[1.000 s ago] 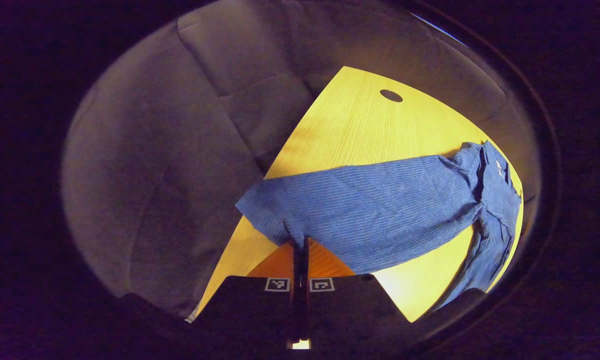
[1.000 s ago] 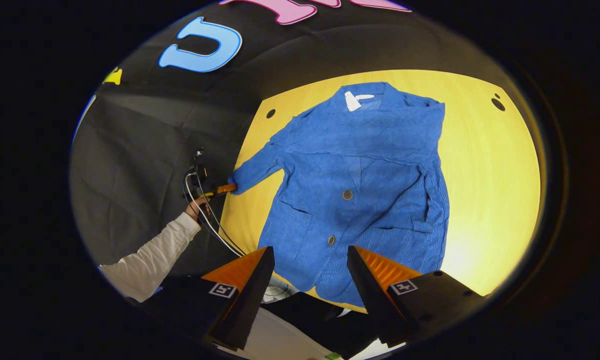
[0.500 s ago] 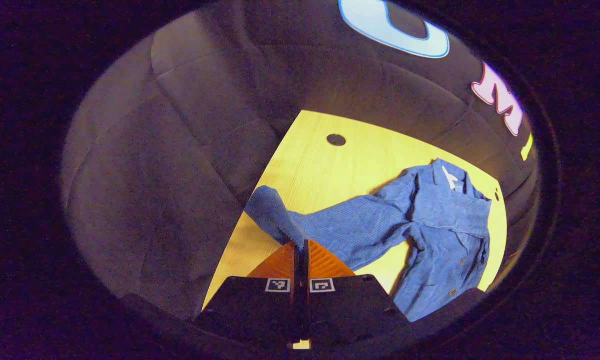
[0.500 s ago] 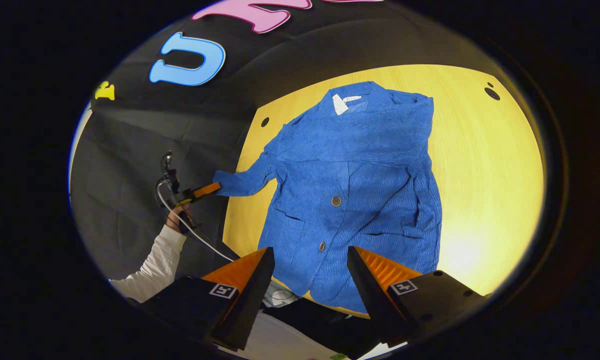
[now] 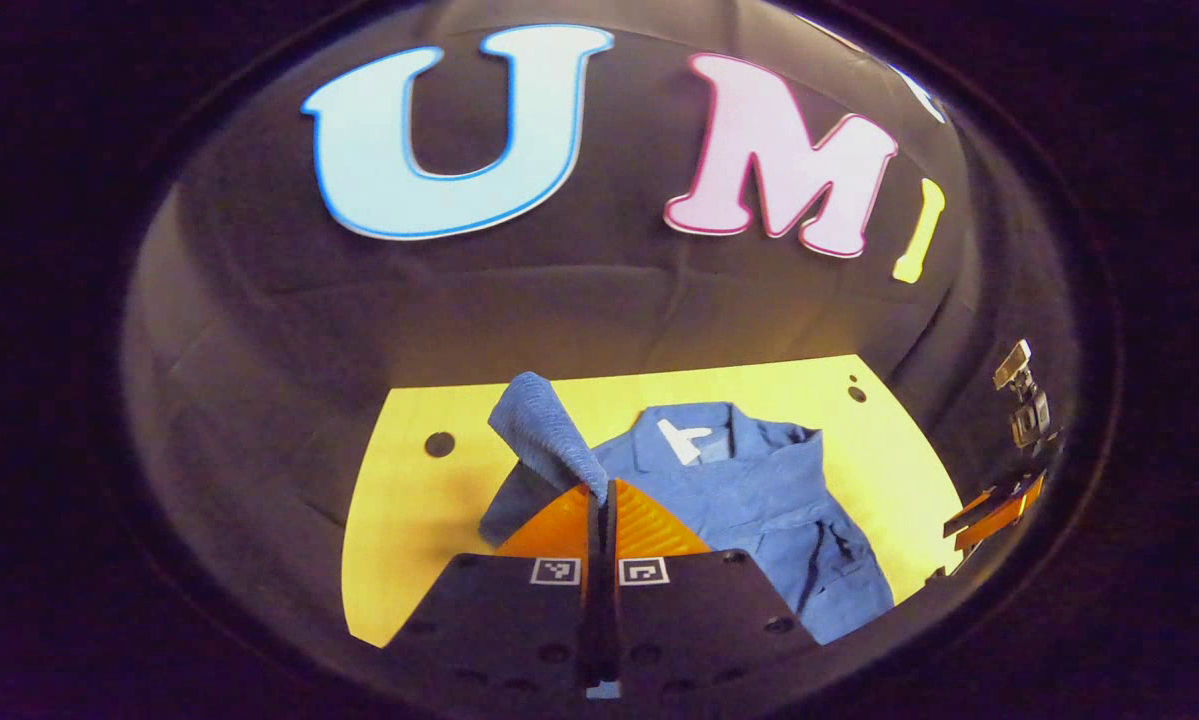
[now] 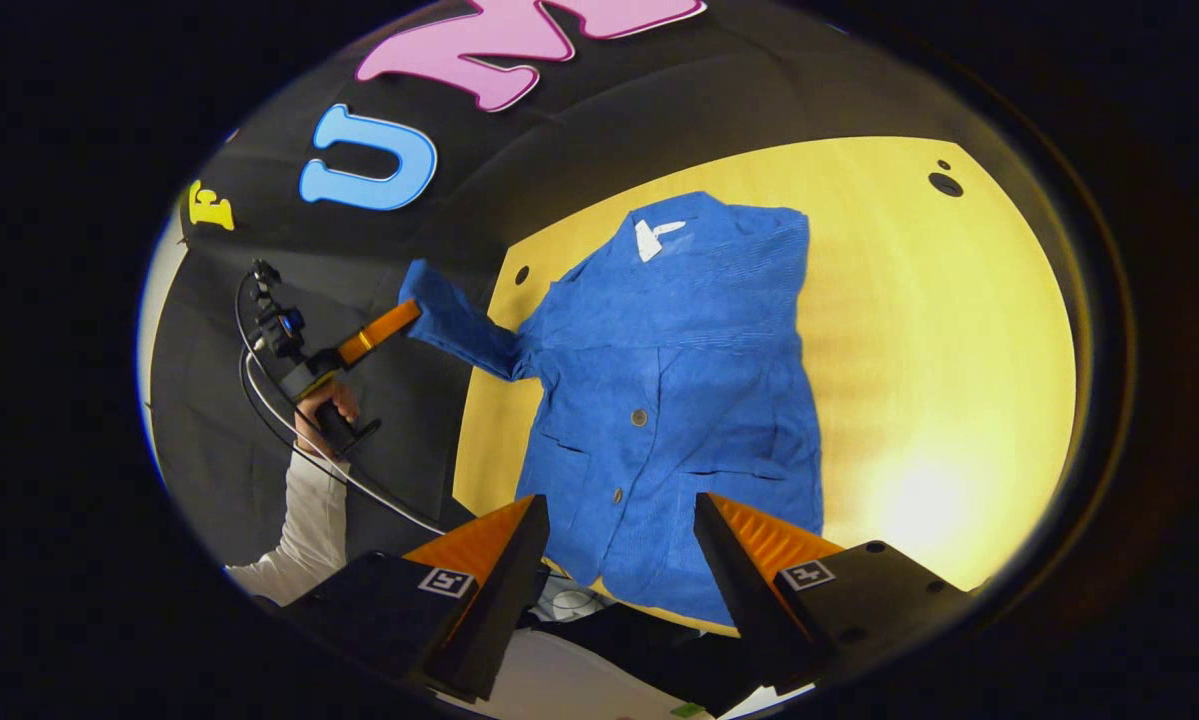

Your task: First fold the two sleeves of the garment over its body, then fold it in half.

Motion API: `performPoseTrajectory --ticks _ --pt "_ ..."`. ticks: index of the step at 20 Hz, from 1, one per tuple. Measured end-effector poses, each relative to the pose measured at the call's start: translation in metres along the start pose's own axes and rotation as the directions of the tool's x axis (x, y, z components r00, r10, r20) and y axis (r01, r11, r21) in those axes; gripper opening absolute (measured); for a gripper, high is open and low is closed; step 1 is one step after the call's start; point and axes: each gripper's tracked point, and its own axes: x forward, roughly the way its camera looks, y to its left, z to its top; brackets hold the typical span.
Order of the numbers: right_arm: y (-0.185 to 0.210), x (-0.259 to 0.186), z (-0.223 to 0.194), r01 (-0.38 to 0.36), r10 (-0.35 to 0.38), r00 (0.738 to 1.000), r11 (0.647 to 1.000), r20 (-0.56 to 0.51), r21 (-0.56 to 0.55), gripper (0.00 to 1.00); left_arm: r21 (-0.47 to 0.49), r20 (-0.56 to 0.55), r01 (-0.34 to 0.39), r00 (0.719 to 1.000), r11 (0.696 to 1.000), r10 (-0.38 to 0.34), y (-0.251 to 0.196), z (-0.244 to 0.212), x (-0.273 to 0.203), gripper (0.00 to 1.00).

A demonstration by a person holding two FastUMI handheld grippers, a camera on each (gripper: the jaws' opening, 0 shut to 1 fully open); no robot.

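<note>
- The blue jacket (image 6: 679,400) lies face up on the yellow table (image 6: 939,330), collar at the far end and hem at the near edge. We take its body as our landmark.
- Our left gripper (image 5: 600,492) has its fingers pressed together on the cuff of the left sleeve (image 5: 544,430). The right gripper view shows that sleeve (image 6: 459,325) raised off the table, out to the left of the jacket's body and past the table's edge.
- Our right gripper (image 6: 621,540) hangs with its fingers wide apart and nothing between them, just above the hem at the near end of the body.
- Risk one: the cuff slips. We hold only a small bite of cloth (how deep it sits we cannot tell), and a quick swing toward the body could pull it free, dropping the sleeve off the table's side.
- Risk two: the body drags. Nothing pins the jacket, so pulling the sleeve across could tug the shoulder and skew the whole garment on the table.
- Risk three: a bunched fold. If we lower the cuff too near the shoulder, the sleeve may land twisted or doubled rather than flat over the chest.
- Risk four: the hem sits right at the near edge, so any slide toward us could let it droop over.
</note>
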Motion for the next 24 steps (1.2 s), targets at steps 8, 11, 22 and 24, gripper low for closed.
performPoseTrajectory --ticks 8,11,22,24 --pt "-0.065 -0.025 -0.030 0.067 -0.069 0.998 0.995 0.016 0.067 0.94 0.142 -0.172 0.234 0.963 0.962 -0.208 -0.169 -0.008 0.115 0.00" --pt "-0.087 -0.026 -0.039 0.067 -0.068 0.998 0.992 0.000 0.105 0.94 0.136 -0.253 0.200 0.954 0.970 -0.162 -0.192 -0.034 0.154 0.00" --pt "-0.130 -0.029 -0.028 0.060 -0.058 0.998 0.984 -0.019 0.166 0.94 0.238 -0.362 0.148 0.930 0.960 -0.054 -0.242 -0.054 0.233 0.01" --pt "-0.135 -0.033 -0.029 0.059 -0.057 0.998 0.983 -0.015 0.172 0.94 0.200 -0.378 0.195 0.920 0.960 -0.109 -0.259 -0.055 0.232 0.12"
